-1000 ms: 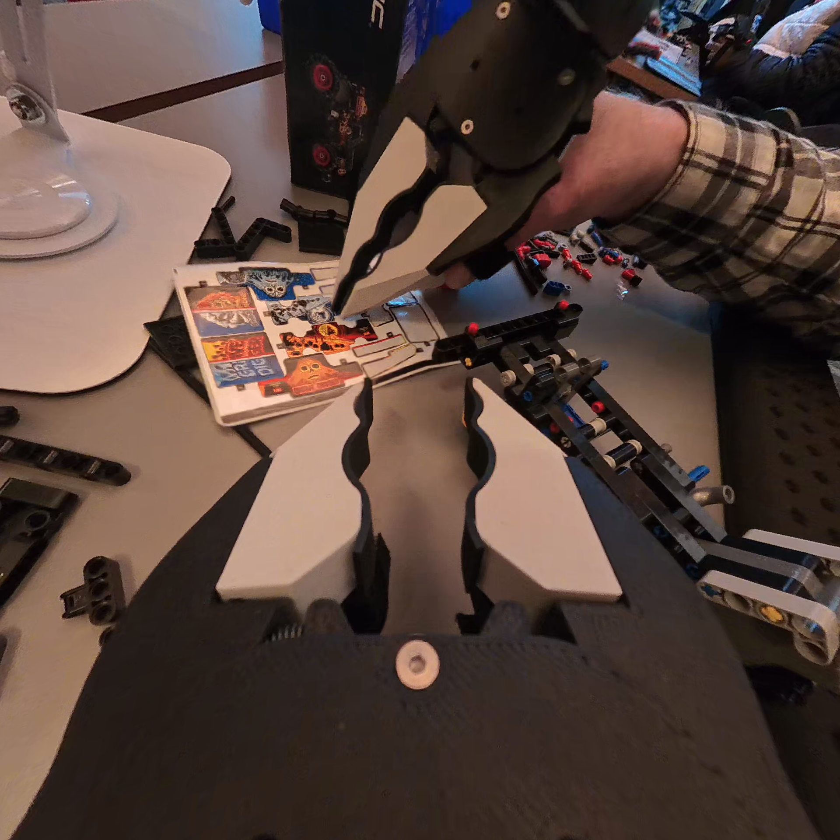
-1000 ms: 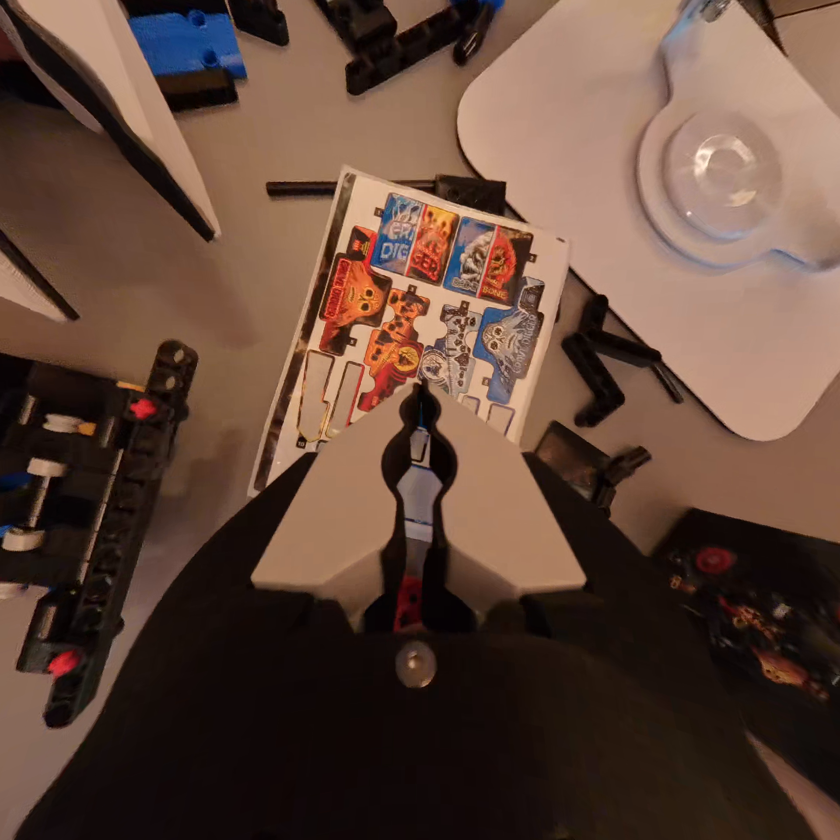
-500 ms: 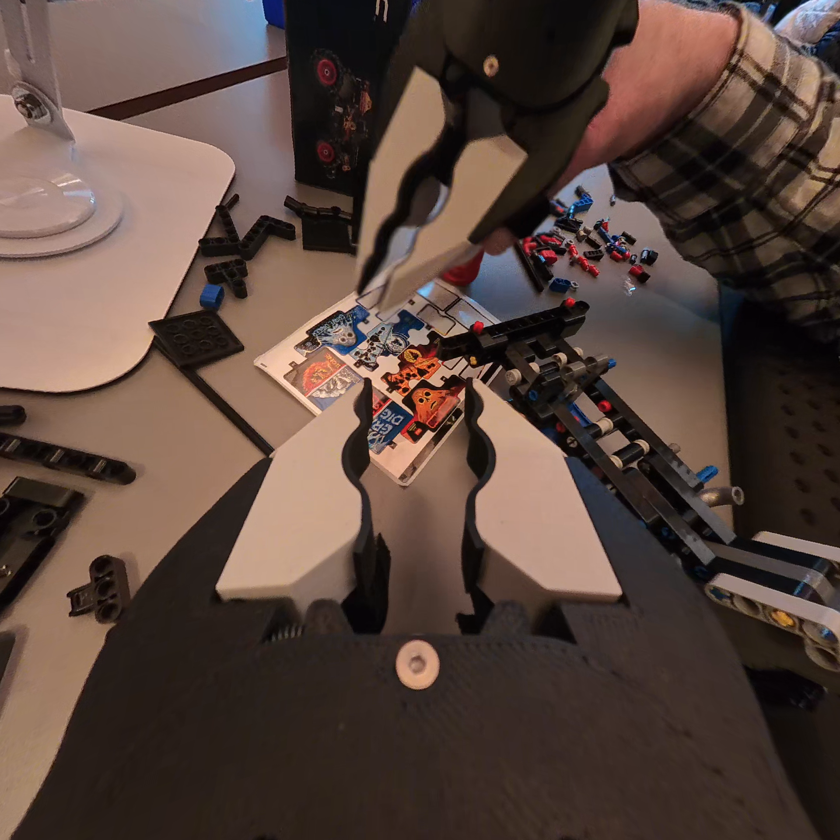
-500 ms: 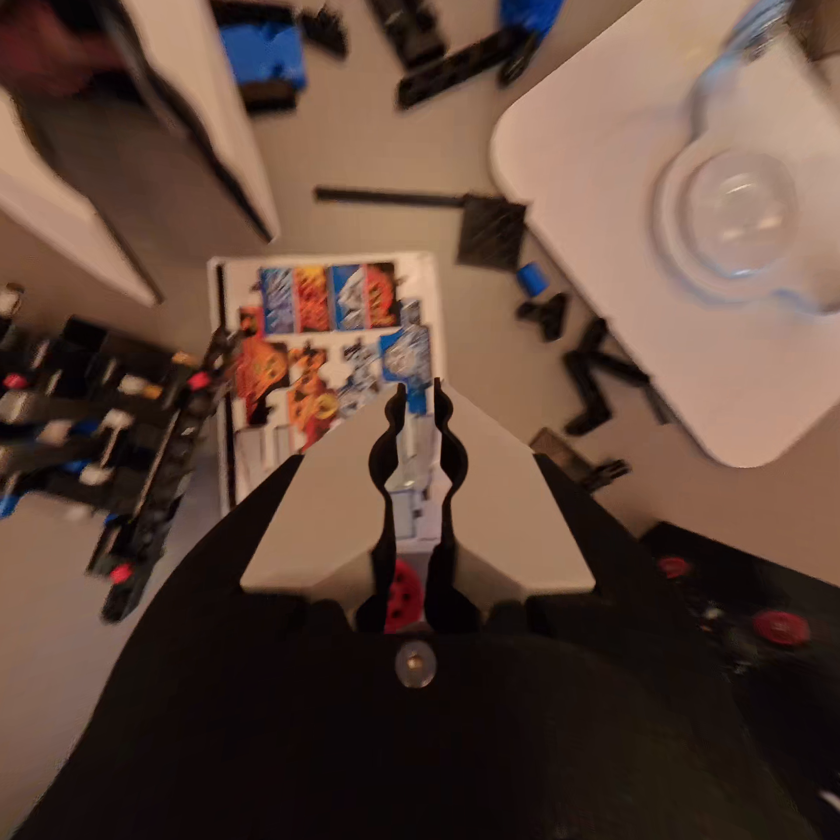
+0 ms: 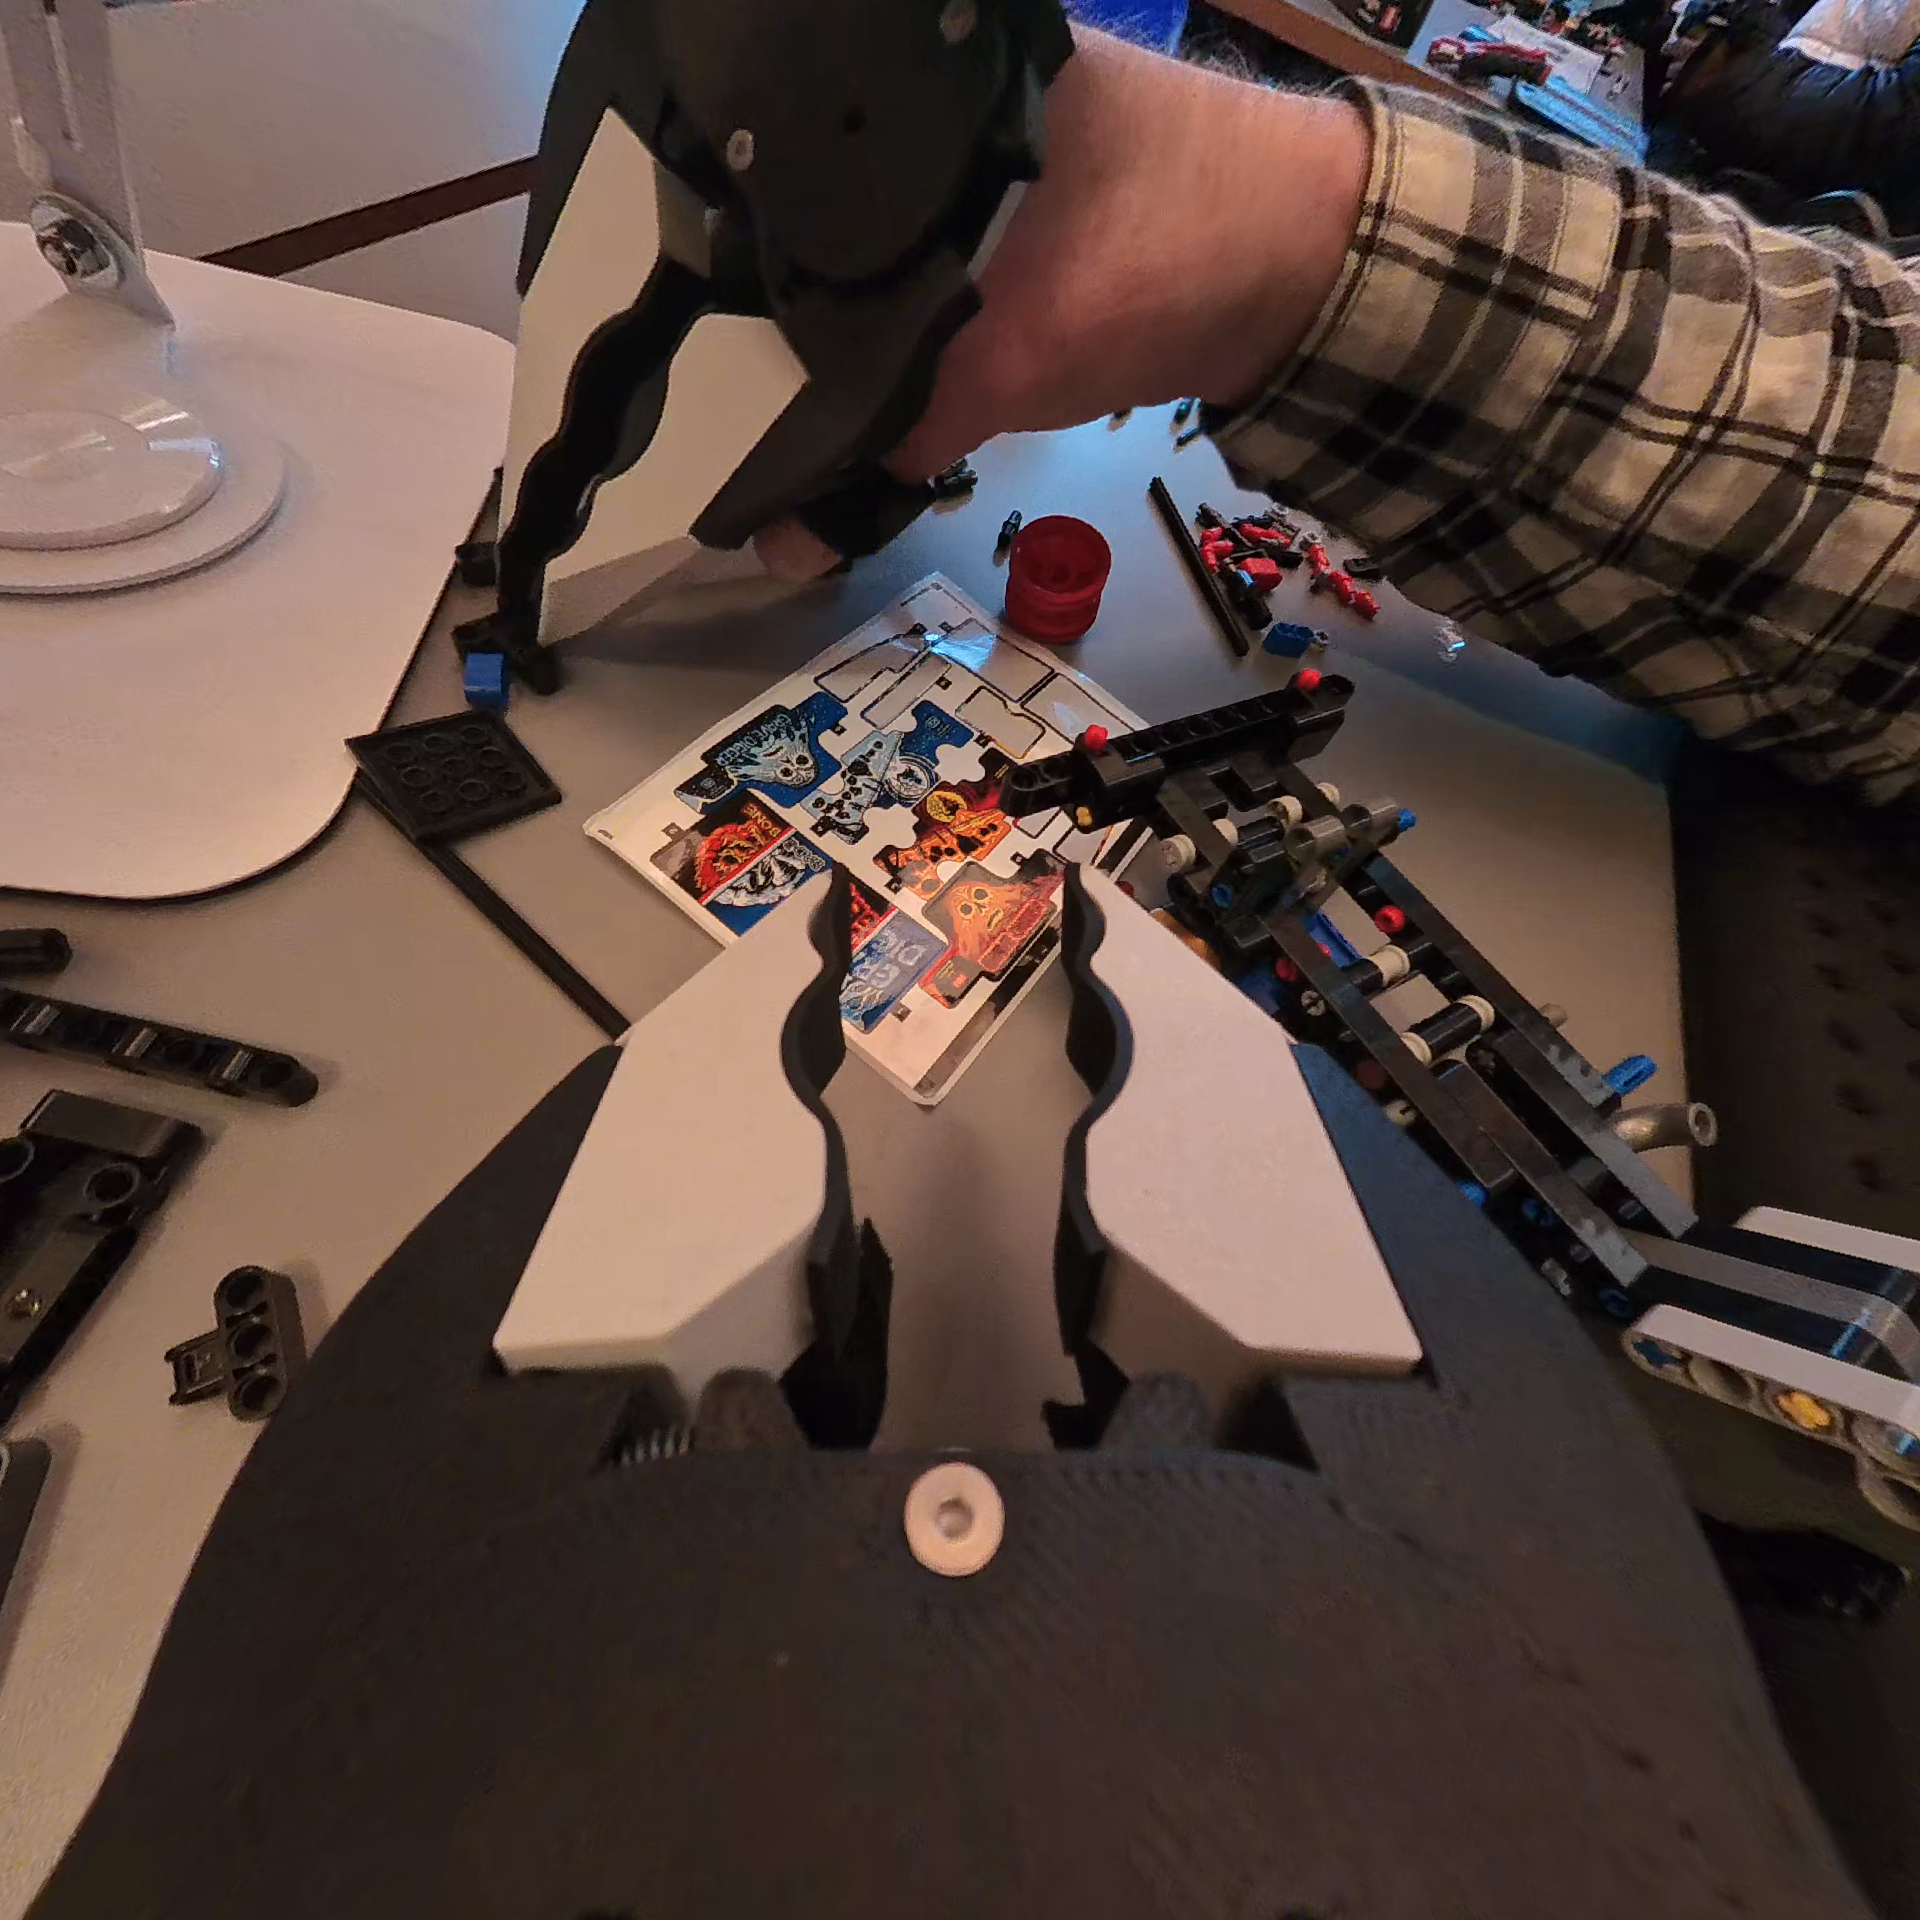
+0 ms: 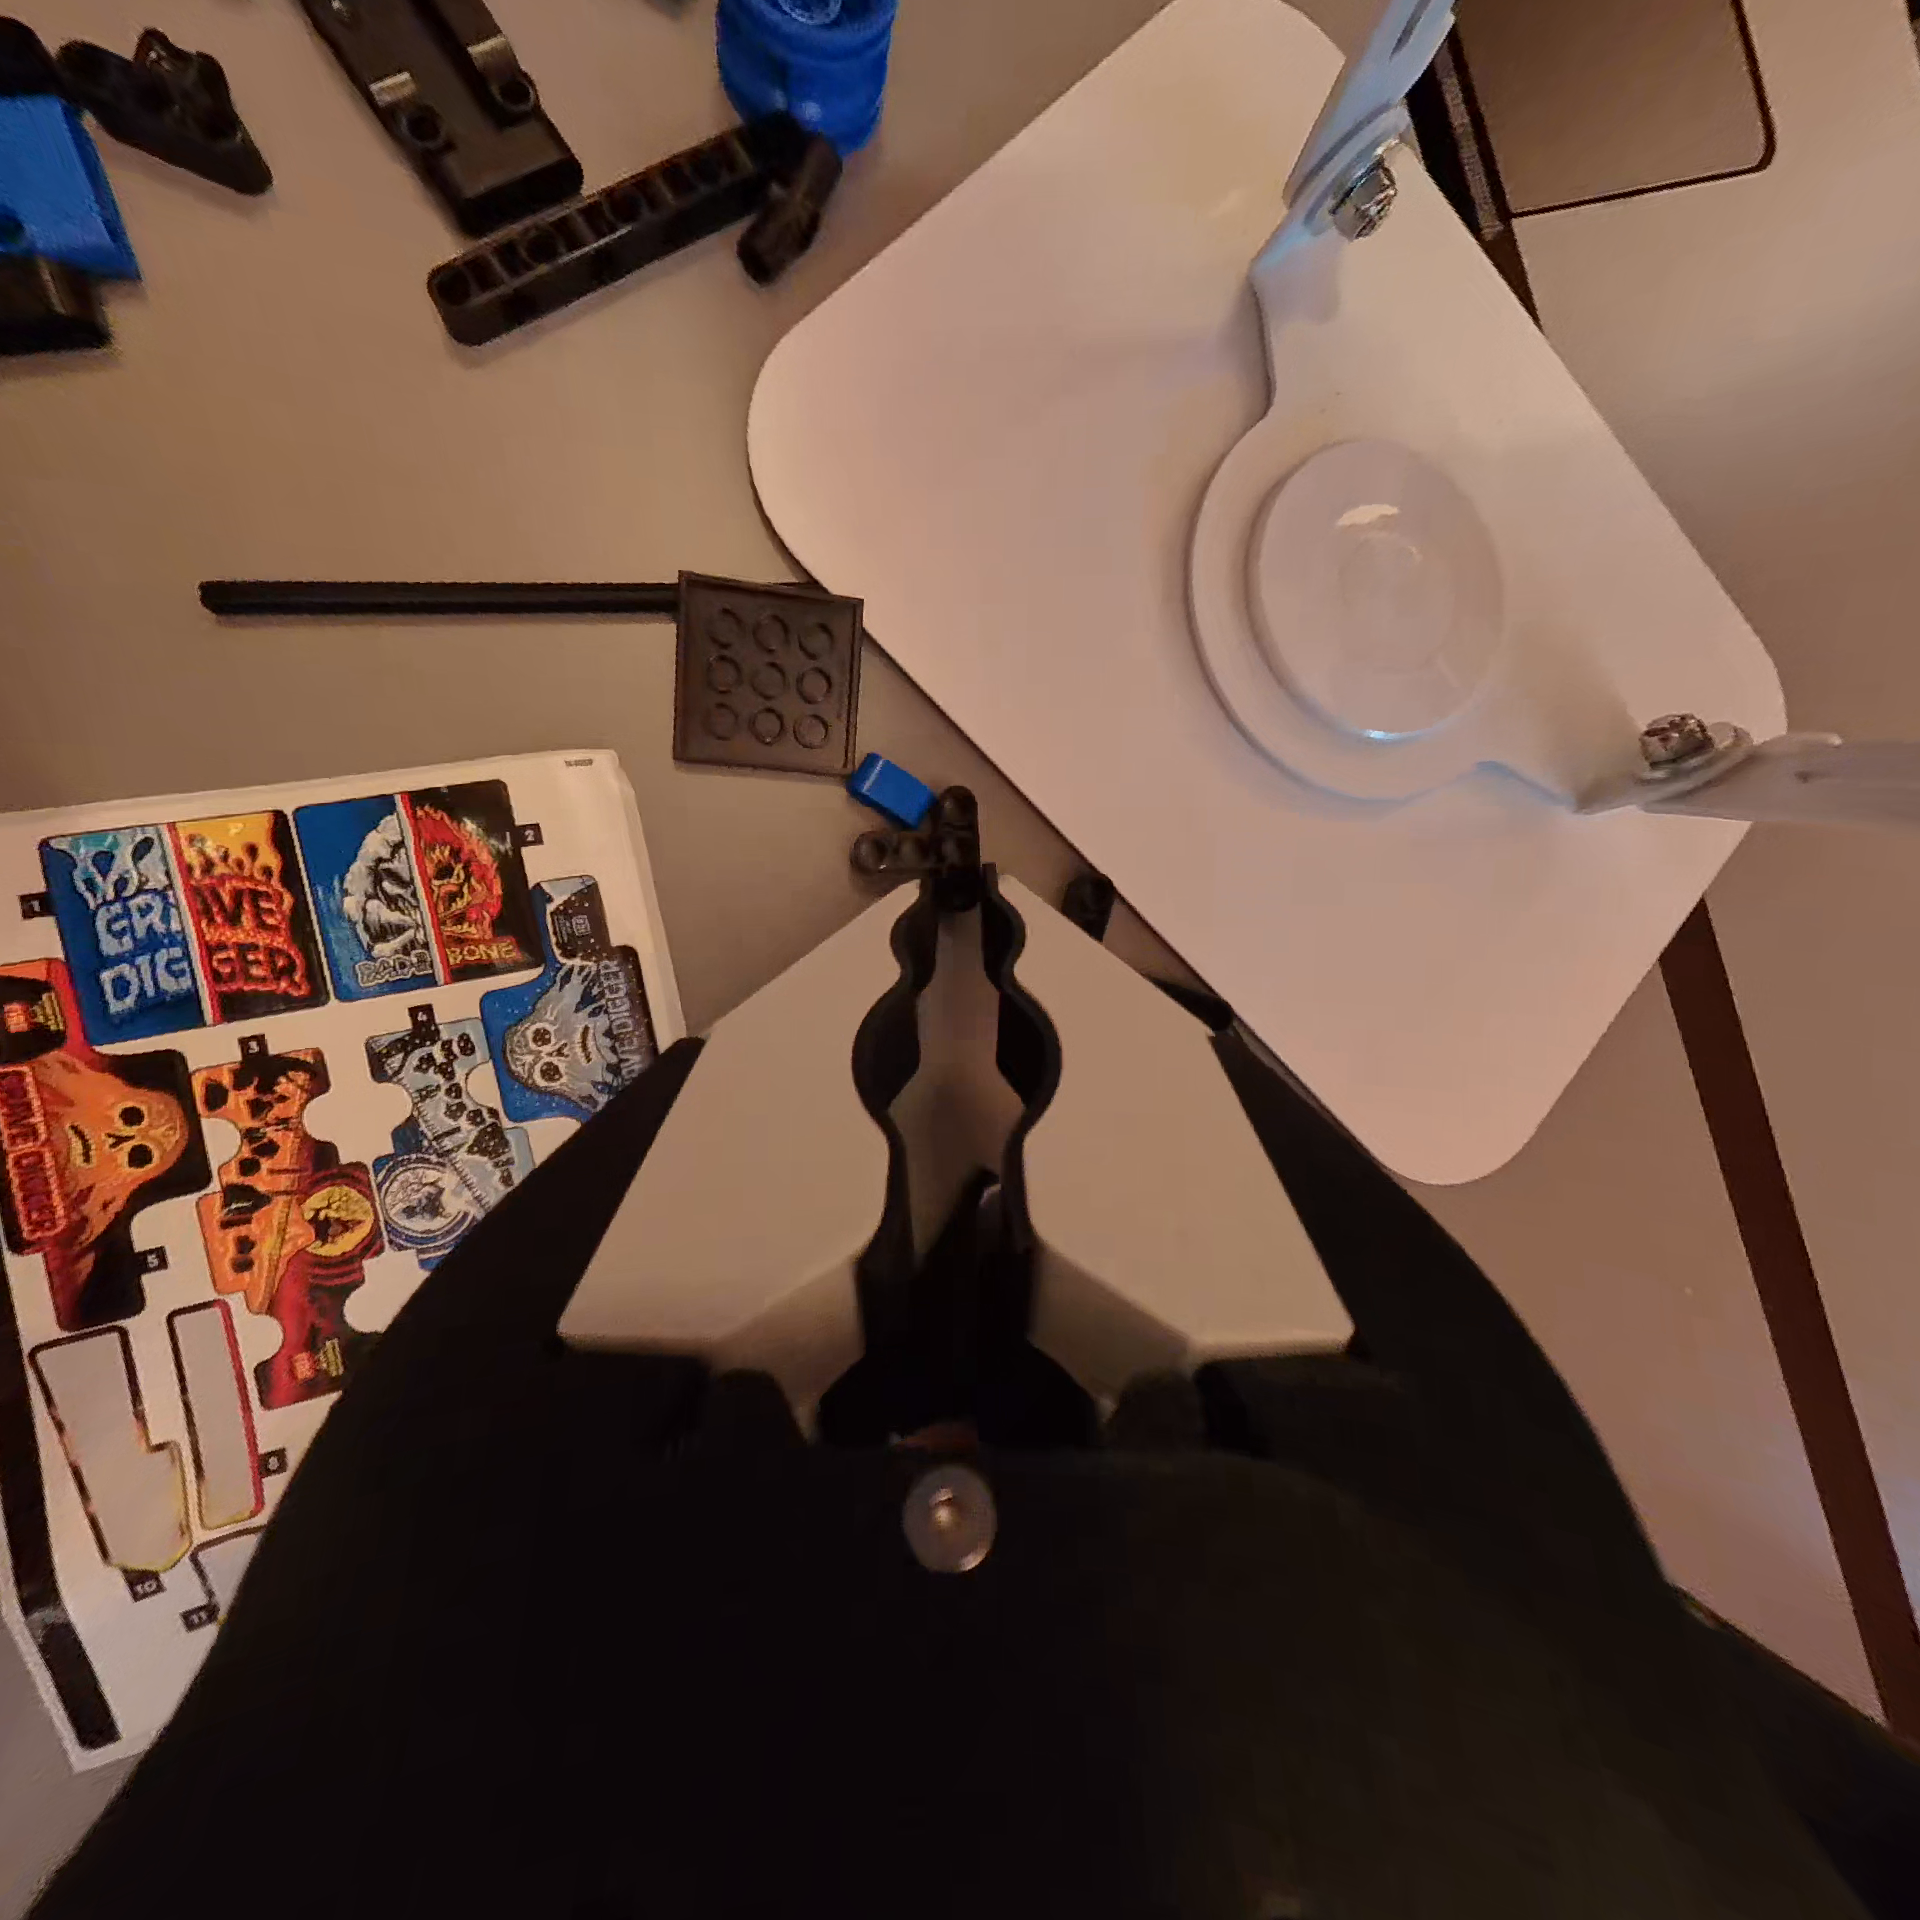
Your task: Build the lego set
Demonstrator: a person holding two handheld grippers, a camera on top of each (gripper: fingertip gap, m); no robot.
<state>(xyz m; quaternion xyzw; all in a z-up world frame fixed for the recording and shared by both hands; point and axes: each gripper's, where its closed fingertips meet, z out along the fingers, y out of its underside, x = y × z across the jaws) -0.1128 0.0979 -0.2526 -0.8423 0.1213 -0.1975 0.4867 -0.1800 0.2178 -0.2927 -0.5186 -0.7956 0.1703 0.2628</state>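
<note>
Half-built at best: in the left wrist view a black frame [image 5: 1340, 935] lies over the sticker sheet [image 5: 883, 831], with loose pieces and a red wheel [image 5: 1057, 575] still unused. The left gripper [image 5: 945, 925] hangs wide and empty.

In the right wrist view, the right gripper [image 6: 954, 896] is nearly closed around a small black connector [image 6: 925, 847] on the table [image 6: 416, 457]; contact is hard to judge.

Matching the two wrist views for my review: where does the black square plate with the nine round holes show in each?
Left wrist view: black square plate at left-centre, beside the white base's edge.
Right wrist view: upper centre, touching that base.
Shared landmark: the sticker sheet.
</note>
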